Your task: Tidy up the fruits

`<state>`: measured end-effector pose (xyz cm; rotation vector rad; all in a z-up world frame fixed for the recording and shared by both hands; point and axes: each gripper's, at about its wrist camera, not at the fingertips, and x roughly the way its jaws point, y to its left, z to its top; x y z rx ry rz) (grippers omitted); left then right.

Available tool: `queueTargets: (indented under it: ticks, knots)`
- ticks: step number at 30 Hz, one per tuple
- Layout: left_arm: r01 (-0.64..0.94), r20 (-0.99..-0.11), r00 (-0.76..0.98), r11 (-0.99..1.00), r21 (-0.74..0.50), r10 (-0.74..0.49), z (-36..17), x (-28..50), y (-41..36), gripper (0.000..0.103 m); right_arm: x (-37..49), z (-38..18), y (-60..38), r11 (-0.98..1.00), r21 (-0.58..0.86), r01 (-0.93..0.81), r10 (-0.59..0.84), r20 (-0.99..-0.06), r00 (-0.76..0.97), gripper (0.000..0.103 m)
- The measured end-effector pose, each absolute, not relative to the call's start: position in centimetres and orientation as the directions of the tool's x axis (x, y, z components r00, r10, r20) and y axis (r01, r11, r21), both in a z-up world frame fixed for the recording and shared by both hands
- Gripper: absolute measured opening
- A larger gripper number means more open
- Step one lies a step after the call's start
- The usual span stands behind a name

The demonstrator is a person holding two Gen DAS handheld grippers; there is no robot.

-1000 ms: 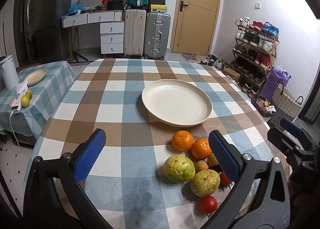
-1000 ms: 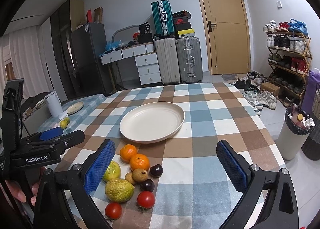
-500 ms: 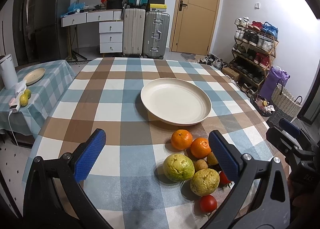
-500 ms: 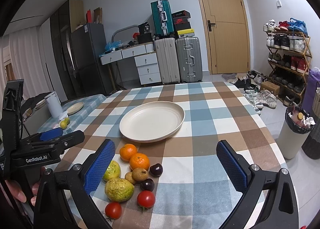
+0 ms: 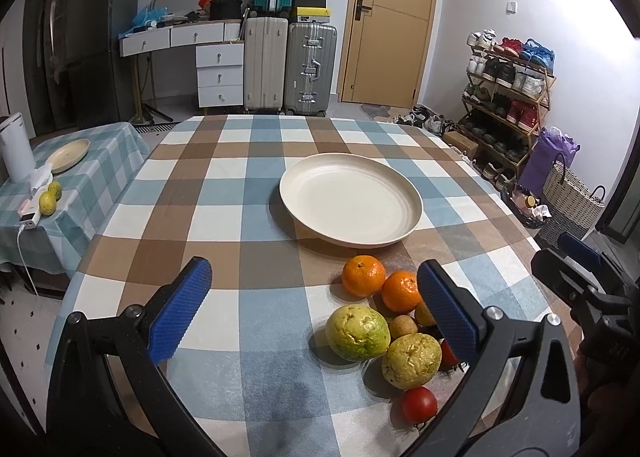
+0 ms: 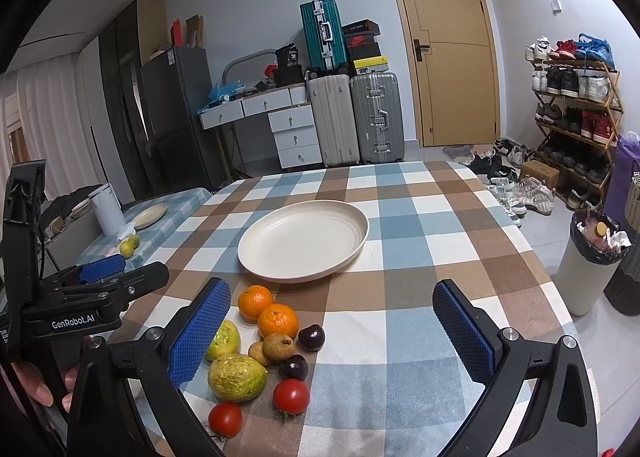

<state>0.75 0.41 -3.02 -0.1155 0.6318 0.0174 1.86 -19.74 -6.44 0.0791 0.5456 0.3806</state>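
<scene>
The left wrist view looks forward along its blue fingers (image 5: 446, 311) from low over the near edge of the checked counter (image 5: 224, 225), toward the door (image 5: 394, 21). The right wrist view sits just beside it, facing likewise, slightly higher. Both share the cream plate (image 5: 350, 199) (image 6: 302, 239), the near fruit cluster (image 5: 384, 321) (image 6: 260, 349), and each catches the other device at its edge.

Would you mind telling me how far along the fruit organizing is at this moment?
Nothing looks done: the plate holds no fruit. Nothing is in hand: the left gripper and right gripper are both open. Still left: oranges, guavas, tomatoes and the small fruits on the tablecloth.
</scene>
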Motion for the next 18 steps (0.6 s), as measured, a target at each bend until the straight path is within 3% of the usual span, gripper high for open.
queueTargets:
  ticks: [18]
  knots:
    - [0.032,-0.702,0.69,0.977,-0.212,-0.175,-7.4,3.8,0.9,0.102,2.7,-8.3,-19.6,0.926,0.197,-0.321,0.376,-0.53,0.76,0.103]
